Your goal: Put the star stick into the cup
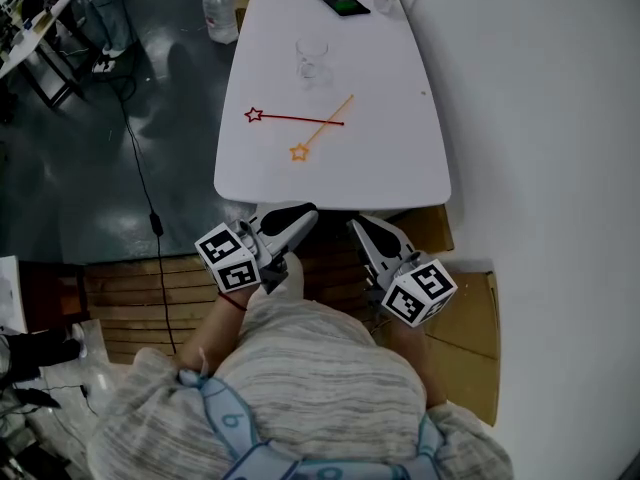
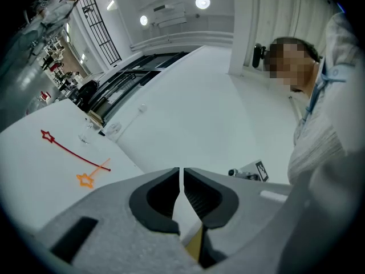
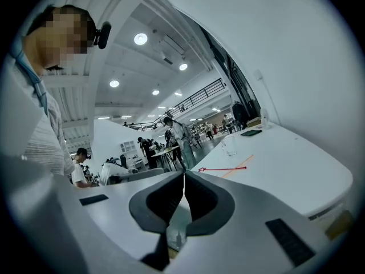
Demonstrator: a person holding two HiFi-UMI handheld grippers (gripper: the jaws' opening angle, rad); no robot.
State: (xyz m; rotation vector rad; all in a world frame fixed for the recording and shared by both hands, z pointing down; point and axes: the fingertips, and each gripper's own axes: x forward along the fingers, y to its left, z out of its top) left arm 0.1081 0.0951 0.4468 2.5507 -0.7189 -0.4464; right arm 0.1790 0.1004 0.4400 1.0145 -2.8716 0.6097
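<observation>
On the table [image 1: 392, 153] by the wall [image 1: 545, 118], red stick [image 1: 295, 119] crosses orange stick [image 1: 322, 130] near the cup [image 1: 312, 60]; left gripper [image 1: 300, 218] and right gripper [image 1: 362, 226] clenched, empty.

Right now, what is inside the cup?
Nothing shows inside the clear cup. The red star stick and orange star stick lie crossed on the table, outside it. Its bottom is unclear.
</observation>
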